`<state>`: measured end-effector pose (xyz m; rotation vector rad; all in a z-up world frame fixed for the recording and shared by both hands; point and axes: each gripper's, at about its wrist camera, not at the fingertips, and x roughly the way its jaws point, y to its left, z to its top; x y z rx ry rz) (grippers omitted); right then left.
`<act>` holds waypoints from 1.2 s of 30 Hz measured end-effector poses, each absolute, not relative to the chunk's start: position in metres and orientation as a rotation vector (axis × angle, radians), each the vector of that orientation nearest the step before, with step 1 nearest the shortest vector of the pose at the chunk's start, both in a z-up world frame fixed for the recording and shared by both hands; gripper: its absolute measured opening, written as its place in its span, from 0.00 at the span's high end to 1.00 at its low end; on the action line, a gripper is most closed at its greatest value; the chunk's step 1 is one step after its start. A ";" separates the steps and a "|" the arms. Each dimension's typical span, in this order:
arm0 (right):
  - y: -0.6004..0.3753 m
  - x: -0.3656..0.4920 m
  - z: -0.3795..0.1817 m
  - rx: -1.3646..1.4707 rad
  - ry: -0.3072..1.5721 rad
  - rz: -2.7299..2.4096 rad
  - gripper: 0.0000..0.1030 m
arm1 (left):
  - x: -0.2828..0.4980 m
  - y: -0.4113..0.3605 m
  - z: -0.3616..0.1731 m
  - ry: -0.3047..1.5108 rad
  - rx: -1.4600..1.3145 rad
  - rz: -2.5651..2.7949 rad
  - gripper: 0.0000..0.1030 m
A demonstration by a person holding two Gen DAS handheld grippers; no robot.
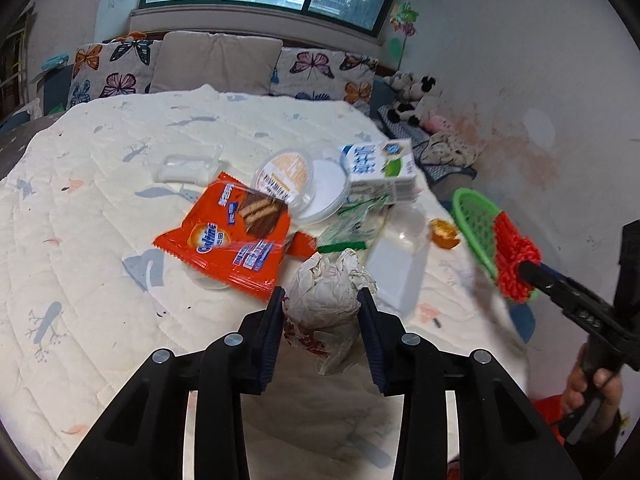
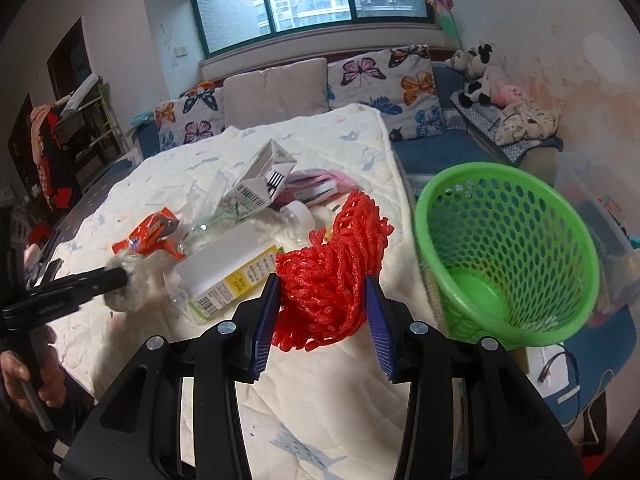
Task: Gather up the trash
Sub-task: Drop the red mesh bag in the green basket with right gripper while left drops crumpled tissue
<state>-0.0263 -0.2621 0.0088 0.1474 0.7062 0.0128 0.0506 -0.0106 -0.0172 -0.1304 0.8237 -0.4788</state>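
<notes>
My left gripper [image 1: 322,300] is shut on a crumpled white paper ball [image 1: 326,300], held over the bed; it also shows in the right wrist view [image 2: 134,280]. My right gripper [image 2: 324,292] is shut on a red foam fruit net [image 2: 336,264], also seen in the left wrist view [image 1: 514,264], just left of the green mesh basket [image 2: 508,248]. More trash lies on the quilt: an orange Ovaltine wrapper [image 1: 232,240], a round plastic tub with lid [image 1: 300,184], a milk carton [image 1: 380,170], a clear plastic bottle [image 1: 396,256] and an orange peel [image 1: 443,234].
The bed's white quilt [image 1: 100,220] stretches left, with pillows [image 1: 216,62] at the head. A clear plastic tray [image 1: 188,166] lies farther back. Soft toys [image 2: 480,76] sit on a blue bench by the wall. The basket stands off the bed's right edge.
</notes>
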 end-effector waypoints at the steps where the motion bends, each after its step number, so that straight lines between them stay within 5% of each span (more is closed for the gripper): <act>1: -0.266 -0.028 0.010 0.153 0.700 0.007 0.58 | 0.049 -0.011 -0.014 0.819 -0.134 -0.489 0.65; 19: -0.374 -0.015 0.001 0.180 0.712 -0.167 0.55 | 0.068 -0.128 0.045 0.767 -0.067 -0.738 0.65; 27: -0.417 -0.012 -0.013 0.190 0.726 -0.214 0.34 | 0.096 -0.211 0.039 0.812 -0.009 -0.796 0.65; 36: -0.440 -0.032 -0.016 0.225 0.706 -0.225 0.30 | 0.113 -0.287 0.015 0.886 0.049 -0.832 0.65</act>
